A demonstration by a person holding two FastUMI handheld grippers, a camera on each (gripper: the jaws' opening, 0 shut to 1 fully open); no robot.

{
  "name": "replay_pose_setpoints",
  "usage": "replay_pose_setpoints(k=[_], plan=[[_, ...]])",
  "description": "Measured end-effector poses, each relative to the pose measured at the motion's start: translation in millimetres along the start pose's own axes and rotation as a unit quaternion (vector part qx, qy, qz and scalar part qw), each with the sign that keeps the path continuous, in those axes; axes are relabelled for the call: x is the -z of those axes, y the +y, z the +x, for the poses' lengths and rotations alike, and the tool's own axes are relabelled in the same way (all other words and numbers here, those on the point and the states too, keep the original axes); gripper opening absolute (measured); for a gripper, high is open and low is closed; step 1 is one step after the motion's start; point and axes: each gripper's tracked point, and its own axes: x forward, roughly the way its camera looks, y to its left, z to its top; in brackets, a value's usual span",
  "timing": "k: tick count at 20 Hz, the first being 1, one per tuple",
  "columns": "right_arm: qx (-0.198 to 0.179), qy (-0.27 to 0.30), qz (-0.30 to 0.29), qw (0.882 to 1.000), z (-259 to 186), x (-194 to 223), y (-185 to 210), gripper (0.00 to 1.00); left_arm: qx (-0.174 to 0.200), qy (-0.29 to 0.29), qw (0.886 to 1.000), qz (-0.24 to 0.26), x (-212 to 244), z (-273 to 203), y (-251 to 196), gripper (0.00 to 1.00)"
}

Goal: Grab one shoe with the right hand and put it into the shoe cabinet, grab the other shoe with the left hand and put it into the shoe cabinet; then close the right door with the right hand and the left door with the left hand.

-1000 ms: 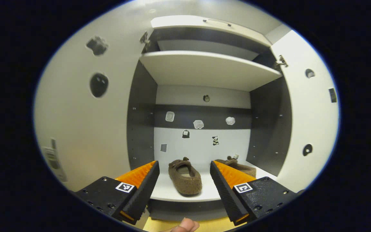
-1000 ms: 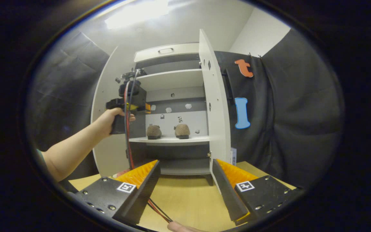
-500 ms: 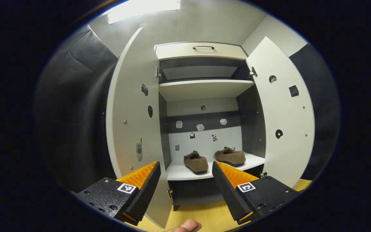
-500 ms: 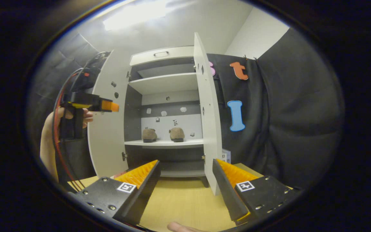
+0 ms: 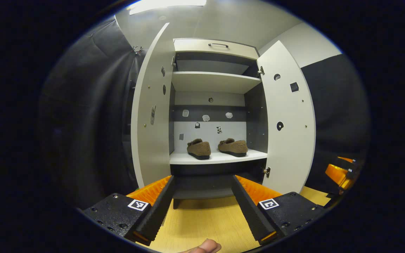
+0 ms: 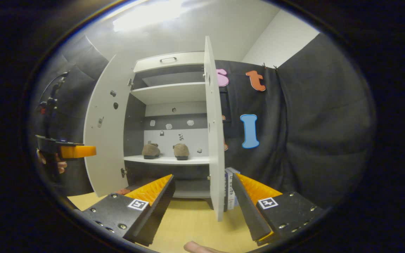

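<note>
two brown fuzzy slippers [image 5: 217,148] sit side by side on the lower white shelf [image 5: 218,158] of the white shoe cabinet with dark inner walls [image 5: 257,119], just above centre. both doors stand open: left door [image 5: 152,116] at 10 o'clock, right door [image 5: 288,123] at 2. small stickers on the back panel are too small to read. left gripper [image 5: 201,205] and right gripper [image 6: 201,205] hang spread, empty, over the yellow wooden floor [image 5: 202,221].

Cabinet shelf with two shoes

On the white shelf [image 5: 220,158], the left shoe [image 5: 198,148] sits at 9 o'clock of the right shoe [image 5: 233,147], near but apart.
</note>
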Motion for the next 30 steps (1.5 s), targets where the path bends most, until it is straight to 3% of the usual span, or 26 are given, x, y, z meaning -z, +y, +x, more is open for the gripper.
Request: replay_pose_setpoints(k=[5,9,11,14,22,26,29,30], plan=[[0.011,0.032,-0.009,0.999,37.0,-31.6,-76.7,0.97,0.039,-0.012,0.999,0.018,12.0,-12.9,-24.4,0.97],[0.023,0.052,-0.001,0.998,84.4,-72.6,-137.3,0.97,0.059,-0.029,0.998,0.005,5.0,-23.5,-33.6,0.99],[0.021,0.054,0.002,0.998,109.0,-89.5,-156.3,0.97,0.077,-0.046,0.996,0.001,1.2,-26.6,-39.7,0.98],[0.017,0.057,-0.006,0.998,145.4,-101.4,-174.4,0.97,0.076,-0.041,0.996,0.002,5.3,-28.3,-35.5,0.98],[-0.012,0.077,-0.001,0.997,194.0,-110.4,-162.6,0.96,0.056,-0.04,0.998,-0.003,3.3,-32.1,-8.8,0.98],[-0.031,0.077,-0.013,0.996,201.5,-117.8,-134.3,0.97,0.047,-0.049,0.998,-0.005,-3.0,-40.4,3.4,0.98],[-0.073,0.083,0.002,0.994,198.7,-119.5,-100.5,0.97,0.052,-0.051,0.997,-0.003,-5.6,-44.7,2.4,0.98],[-0.067,0.081,-0.007,0.994,195.1,-126.7,-96.8,0.98,0.054,-0.052,0.997,-0.003,-6.3,-46.5,3.1,0.98]])
